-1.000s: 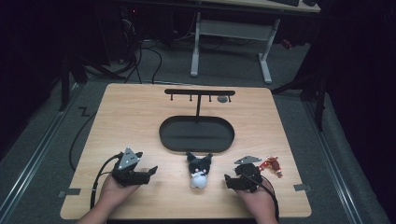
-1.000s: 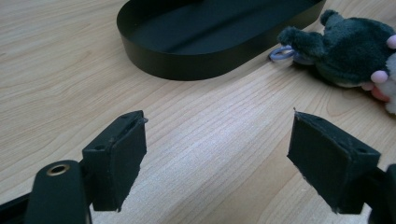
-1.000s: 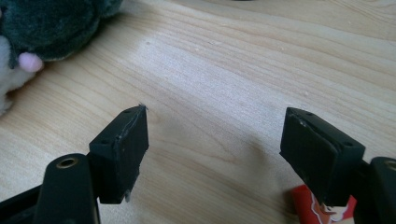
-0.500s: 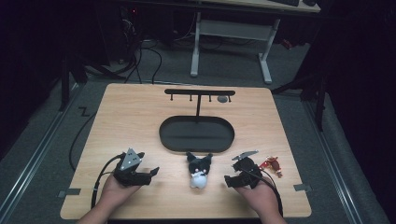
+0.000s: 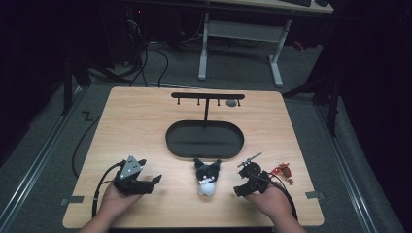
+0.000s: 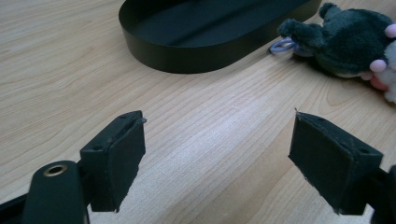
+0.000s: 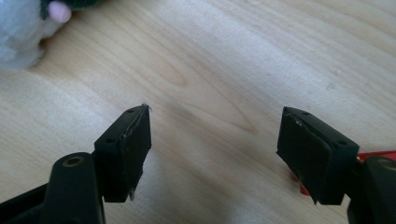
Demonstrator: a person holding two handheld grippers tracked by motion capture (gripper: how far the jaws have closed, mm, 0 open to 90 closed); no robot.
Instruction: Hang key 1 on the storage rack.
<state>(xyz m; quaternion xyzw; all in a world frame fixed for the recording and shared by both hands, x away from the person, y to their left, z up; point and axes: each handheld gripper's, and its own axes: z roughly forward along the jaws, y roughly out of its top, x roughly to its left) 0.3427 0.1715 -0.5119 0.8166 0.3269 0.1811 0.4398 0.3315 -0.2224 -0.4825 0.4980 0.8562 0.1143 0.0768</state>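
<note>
A black-and-white plush toy (image 5: pixel 206 177) lies on the wooden table just in front of a black oval tray (image 5: pixel 204 139). My left gripper (image 5: pixel 154 180) rests on the table left of the plush, open and empty, pointing right. In the left gripper view the gripper (image 6: pixel 215 158) faces the tray (image 6: pixel 205 42) and the plush (image 6: pixel 350 42), which has a purple loop (image 6: pixel 281 45). My right gripper (image 5: pixel 239 188) sits right of the plush, open and empty. The right gripper view shows that gripper (image 7: pixel 215 149) over bare wood, with the plush (image 7: pixel 21 32) at the top left.
A black T-shaped rack (image 5: pixel 206 96) with small hooks rises from the tray's far side; a small grey thing (image 5: pixel 231 103) hangs near its right end. A little red object (image 5: pixel 283 171) lies right of my right gripper, seen also as a red object (image 7: pixel 380 154) behind the right jaw.
The right gripper has tilted and shifted slightly left toward the plush. The left gripper has barely moved. Both stay open.
</note>
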